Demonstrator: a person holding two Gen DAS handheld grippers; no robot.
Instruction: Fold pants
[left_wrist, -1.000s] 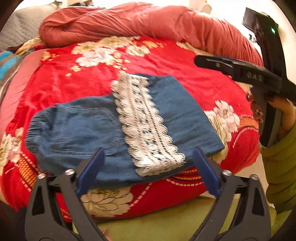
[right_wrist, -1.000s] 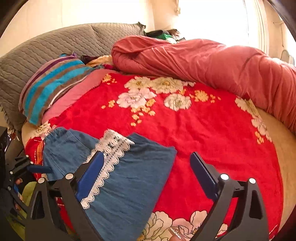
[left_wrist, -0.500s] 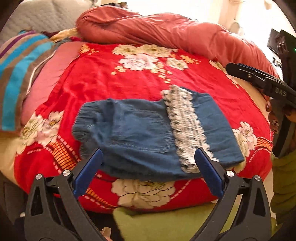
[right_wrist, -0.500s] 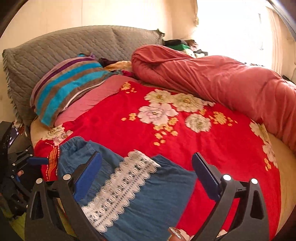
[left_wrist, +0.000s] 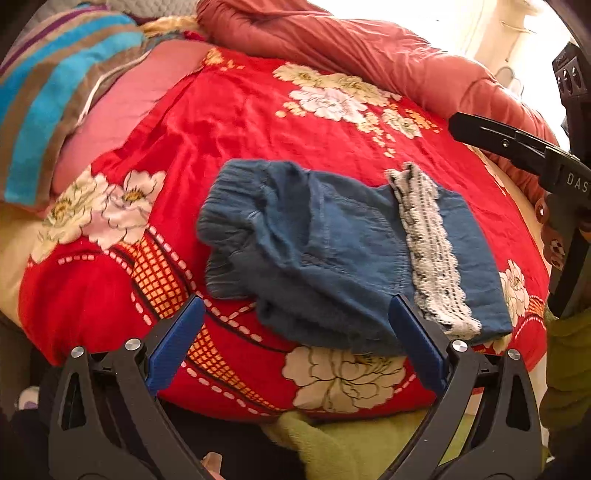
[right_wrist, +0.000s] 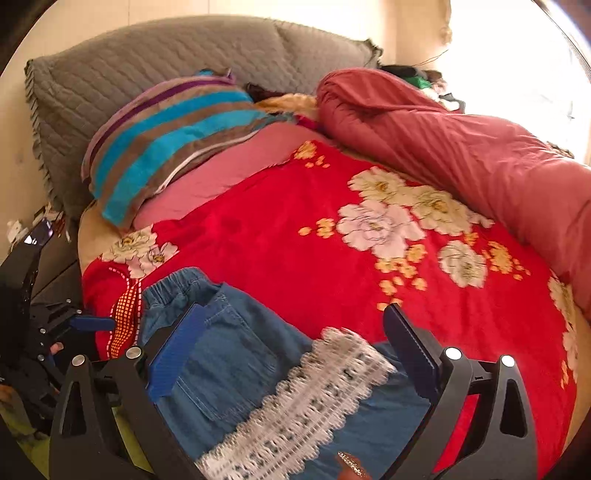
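On red blanket (left_wrist: 236, 122): folded pants (left_wrist: 332, 251) | both jaws open, empty | "DAS" readable

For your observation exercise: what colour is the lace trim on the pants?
White with small dark flecks, across the blue denim pants; the lace trim shows best in the left wrist view.

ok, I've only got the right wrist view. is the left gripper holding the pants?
Observer: No. The left gripper is open and empty, just in front of the pants.
Operator: pants hanging off the bed anywhere?
Observer: No. Their near edge stops short of the front edge of the red blanket.
Operator: lying flat?
Observer: Not fully. The waistband end is bunched up; the end past the lace band lies flat.
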